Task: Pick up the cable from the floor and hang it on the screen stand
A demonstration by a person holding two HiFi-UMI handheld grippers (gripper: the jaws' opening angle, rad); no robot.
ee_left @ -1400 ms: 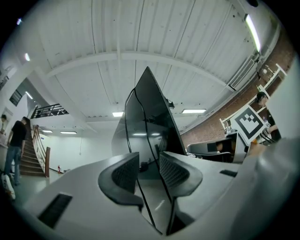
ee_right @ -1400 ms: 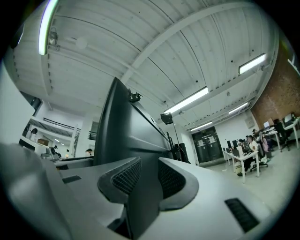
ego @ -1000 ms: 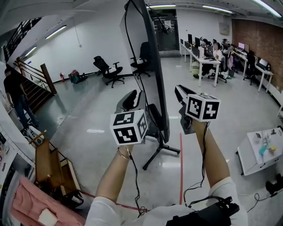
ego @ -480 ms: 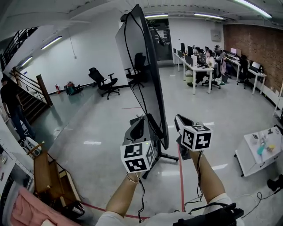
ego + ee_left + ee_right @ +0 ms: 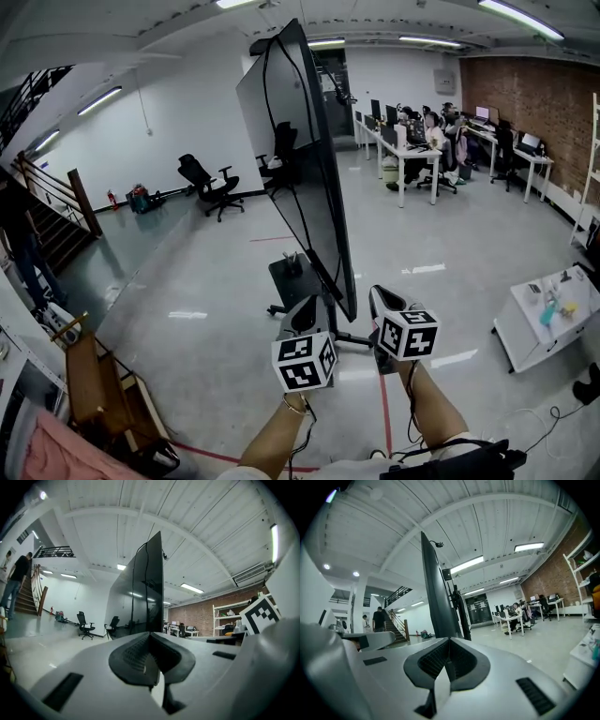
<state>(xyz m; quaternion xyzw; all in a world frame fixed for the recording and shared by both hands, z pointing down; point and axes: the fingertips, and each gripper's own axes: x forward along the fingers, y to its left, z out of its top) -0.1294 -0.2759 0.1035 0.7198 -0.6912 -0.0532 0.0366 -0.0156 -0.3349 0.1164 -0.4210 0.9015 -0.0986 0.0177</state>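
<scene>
Head view has both of my tools low in front of me, close to the foot of the screen stand (image 5: 354, 337), with the tall dark screen (image 5: 305, 169) rising just ahead of them. My left gripper (image 5: 300, 311) has its jaws pressed together with nothing between the pads, and its own view shows only ridged rubber meeting at the centre line. My right gripper (image 5: 380, 302) is the same: closed, and empty in its own view. A thin black cable (image 5: 265, 98) loops over the top edge of the screen and runs down its face, and I cannot tell where its lower end finishes. I take that to be the cable I was meant to hang, draped high so that the top corner bears its weight and keeps it off the floor (image 5: 206, 309). I see no loose cable on the floor around the stand; the thin leads at my forearms belong to my grippers. With the cable well above me and neither tool touching it, I judge the hanging done, and I hold both tools shut and near my body so they cannot snag the line or knock the screen.
</scene>
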